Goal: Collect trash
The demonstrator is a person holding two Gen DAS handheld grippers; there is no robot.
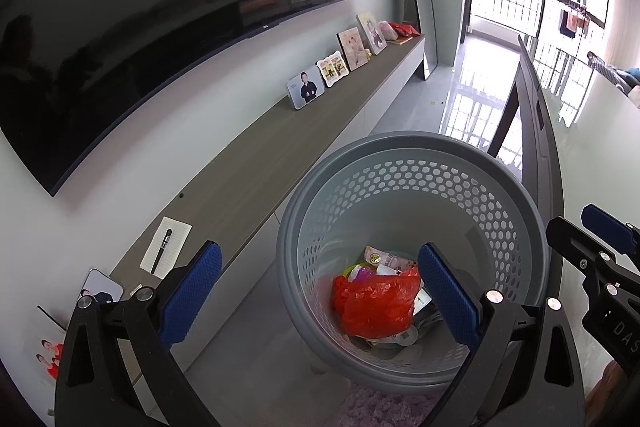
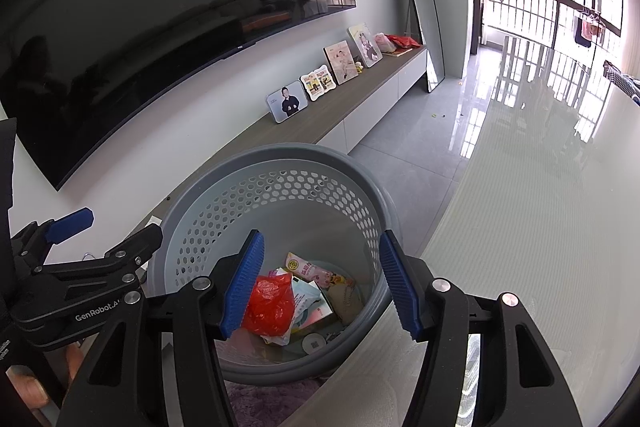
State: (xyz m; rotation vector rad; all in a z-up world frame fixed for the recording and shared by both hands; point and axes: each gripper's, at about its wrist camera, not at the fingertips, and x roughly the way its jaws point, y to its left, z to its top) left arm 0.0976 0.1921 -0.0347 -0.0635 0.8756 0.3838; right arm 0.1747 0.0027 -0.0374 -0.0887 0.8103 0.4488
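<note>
Left wrist view shows the grey basket (image 1: pixel 408 155) already holding a red bag (image 1: pixel 374 303) and wrappers (image 2: pixel 316 271), both the left gripper (image 1: pixel 320 299) and right gripper (image 2: pixel 322 283) hovering spread and empty above it, so collection looks nearly complete

**Open basket mouth, hemmed in on two sides**

The grey basket (image 1: pixel 404 163) is standing with its mouth facing up and nothing lying across it. Trash, with a red bag (image 1: pixel 376 303) on top, is filling only the bottom, leaving the upper walls free. The table edge (image 1: pixel 540 131) is crowding the basket's right side, and the TV cabinet (image 1: pixel 256 163) is flanking its left. Glossy floor (image 2: pixel 432 131) is stretching open beyond it.
</note>
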